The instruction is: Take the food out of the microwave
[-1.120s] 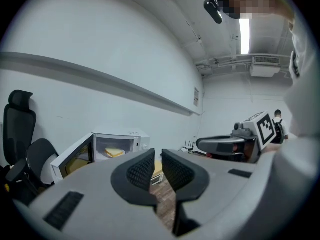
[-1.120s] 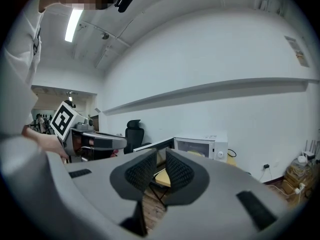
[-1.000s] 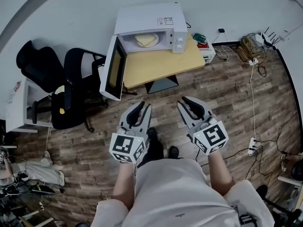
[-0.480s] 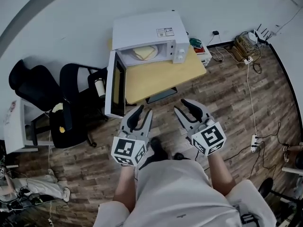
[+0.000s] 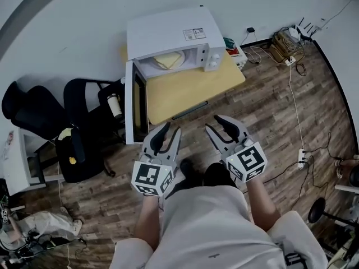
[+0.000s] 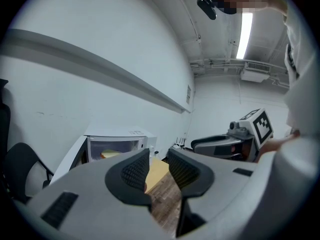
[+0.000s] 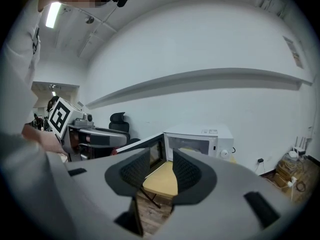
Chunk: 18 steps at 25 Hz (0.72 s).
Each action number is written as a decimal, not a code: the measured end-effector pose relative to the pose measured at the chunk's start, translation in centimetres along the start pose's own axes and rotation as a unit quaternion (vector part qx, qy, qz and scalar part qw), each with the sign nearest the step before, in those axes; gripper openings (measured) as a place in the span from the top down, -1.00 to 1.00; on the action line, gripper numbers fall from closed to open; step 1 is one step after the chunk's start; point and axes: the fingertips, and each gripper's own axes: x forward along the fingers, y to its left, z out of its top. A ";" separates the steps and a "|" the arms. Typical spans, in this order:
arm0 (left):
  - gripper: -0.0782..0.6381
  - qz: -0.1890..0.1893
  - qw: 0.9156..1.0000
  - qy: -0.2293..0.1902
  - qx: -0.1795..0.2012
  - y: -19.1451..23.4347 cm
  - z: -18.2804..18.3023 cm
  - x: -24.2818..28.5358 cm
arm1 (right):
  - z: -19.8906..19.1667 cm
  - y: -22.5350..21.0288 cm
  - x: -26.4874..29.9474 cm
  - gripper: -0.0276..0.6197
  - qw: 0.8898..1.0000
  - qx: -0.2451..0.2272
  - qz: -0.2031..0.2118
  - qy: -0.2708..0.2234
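Head view, microwave (image 5: 168,35): white, upper centre of the frame, at the back of a yellow table (image 5: 190,86).
Head view, door (image 5: 136,110): swung wide open to the left, hanging past the table's left edge.
Head view, food (image 5: 169,60): a pale, flat piece inside the microwave, nothing touching it.
Head view, left gripper (image 5: 170,130): lower centre, over the wood floor (image 5: 280,111), short of the table's near edge; jaws slightly apart and empty.
Head view, right gripper (image 5: 216,123): just right of the left one, well apart from the microwave; jaws spread, nothing between them.
Head view, surroundings: black chairs (image 5: 33,108) at left, cables (image 5: 283,41) at upper right.
Left gripper view, jaws: a narrow gap at lower centre, holding nothing; table and floor show through it.
Left gripper view, food: yellow patch in the open microwave, left of centre, far from the pads.
Left gripper view, right gripper: at right, level with this one.
Right gripper view, jaws: have just been opening; parted and empty, with the table framed in the gap.
Right gripper view, food: a faint pale shape inside the microwave at centre right, probably the food; too dim to be sure.
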 end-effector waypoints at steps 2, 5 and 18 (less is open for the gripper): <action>0.48 -0.003 1.000 0.004 -0.002 0.4 -0.4 0.3 | -0.6 0.0 0.4 0.48 1.000 0.003 -0.002 0.007; 0.48 -0.007 1.000 0.014 -0.006 0.9 -1.1 1.0 | -1.3 -0.2 1.0 0.48 1.000 0.004 -0.003 0.016; 0.48 0.023 0.999 0.030 -0.017 4.0 -1.2 4.3 | -0.6 -2.8 5.9 0.48 0.999 -0.008 0.029 0.022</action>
